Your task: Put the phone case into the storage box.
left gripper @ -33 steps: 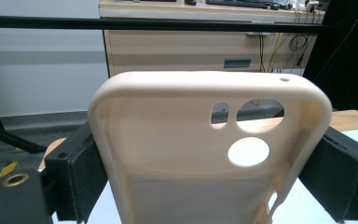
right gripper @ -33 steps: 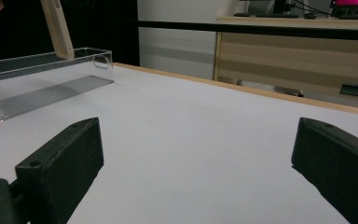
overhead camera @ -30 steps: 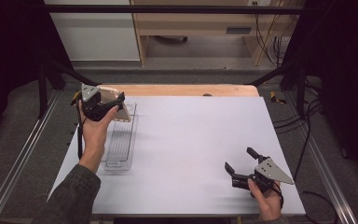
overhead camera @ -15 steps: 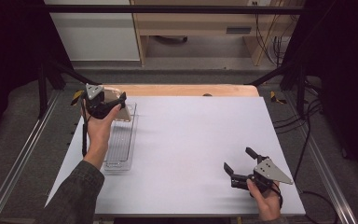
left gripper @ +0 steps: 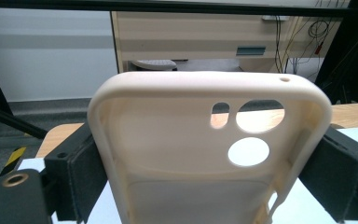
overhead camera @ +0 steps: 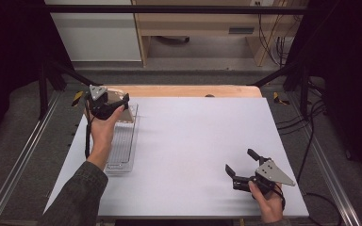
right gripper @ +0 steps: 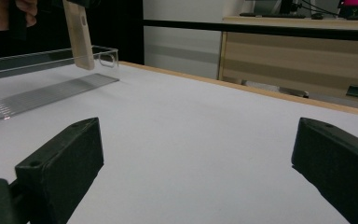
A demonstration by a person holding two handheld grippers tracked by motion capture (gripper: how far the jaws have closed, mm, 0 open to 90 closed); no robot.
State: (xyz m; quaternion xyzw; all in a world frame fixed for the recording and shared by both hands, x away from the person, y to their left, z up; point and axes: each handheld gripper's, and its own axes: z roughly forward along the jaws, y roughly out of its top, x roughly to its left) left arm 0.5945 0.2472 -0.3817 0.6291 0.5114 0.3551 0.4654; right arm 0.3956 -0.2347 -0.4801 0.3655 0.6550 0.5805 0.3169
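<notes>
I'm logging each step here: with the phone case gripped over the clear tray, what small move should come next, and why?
Probably lower the left tongs: they grip the cream phone case by its sides, held above the far end of the clear tray, not yet resting in it.

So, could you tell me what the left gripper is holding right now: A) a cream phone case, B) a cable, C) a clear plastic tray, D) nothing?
A: in the left gripper view the cream phone case sits clamped between the left gripper jaws, held above the clear tray.
</notes>
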